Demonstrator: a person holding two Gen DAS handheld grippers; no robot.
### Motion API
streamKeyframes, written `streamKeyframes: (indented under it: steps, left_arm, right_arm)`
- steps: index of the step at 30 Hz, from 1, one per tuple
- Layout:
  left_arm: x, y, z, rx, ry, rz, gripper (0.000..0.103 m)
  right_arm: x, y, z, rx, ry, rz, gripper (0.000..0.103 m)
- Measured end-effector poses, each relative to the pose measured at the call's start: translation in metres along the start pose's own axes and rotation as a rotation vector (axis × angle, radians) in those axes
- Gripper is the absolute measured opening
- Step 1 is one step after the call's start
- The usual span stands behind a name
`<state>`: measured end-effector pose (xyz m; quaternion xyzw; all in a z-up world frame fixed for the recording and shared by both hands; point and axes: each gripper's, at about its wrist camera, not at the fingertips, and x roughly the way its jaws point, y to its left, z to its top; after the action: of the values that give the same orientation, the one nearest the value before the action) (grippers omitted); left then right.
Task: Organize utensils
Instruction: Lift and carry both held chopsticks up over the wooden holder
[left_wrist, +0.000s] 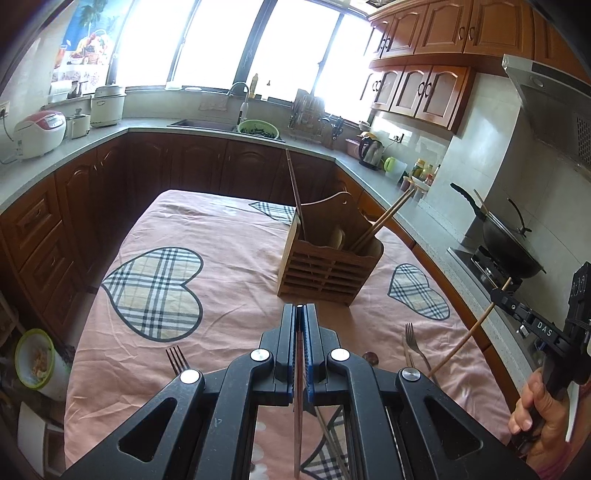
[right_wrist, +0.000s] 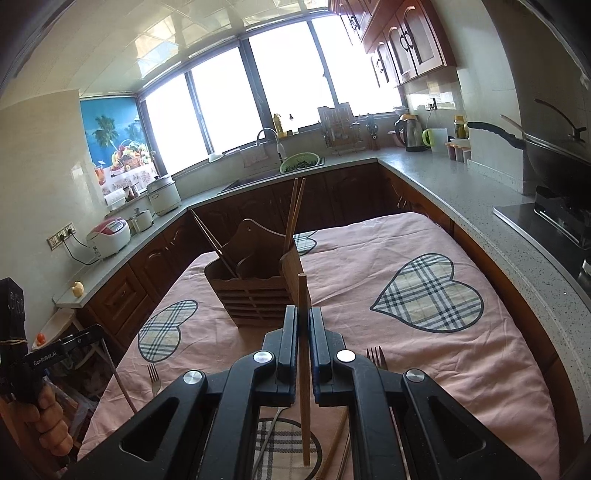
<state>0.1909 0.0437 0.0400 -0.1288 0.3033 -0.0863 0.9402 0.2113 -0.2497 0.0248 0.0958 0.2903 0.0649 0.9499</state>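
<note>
A wooden utensil holder stands on the pink-clothed table with several chopsticks in it. My left gripper is shut on a thin metal chopstick held upright, in front of the holder. My right gripper is shut on a wooden chopstick held upright, near the holder; it shows at the right of the left wrist view. Forks lie on the cloth. More chopsticks and a spoon handle lie under my right gripper.
The table's pink cloth has plaid hearts. Kitchen counters wrap around it: rice cookers at left, a sink at the back, a kettle and a wok on the stove at right.
</note>
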Motion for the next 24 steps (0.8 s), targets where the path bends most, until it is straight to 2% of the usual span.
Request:
streamKeyframes:
  steps: [10,24]
  left_arm:
    - [-0.013,0.007,0.008,-0.021,-0.048,-0.006,0.002]
    - [-0.009,0.007,0.028,-0.012,-0.11,-0.025,0.002]
  right_arm:
    - [-0.007,0.009,0.003,-0.01,-0.019,0.016,0.005]
    - [-0.003,0.015,0.015,-0.007,-0.045,0.044,0.005]
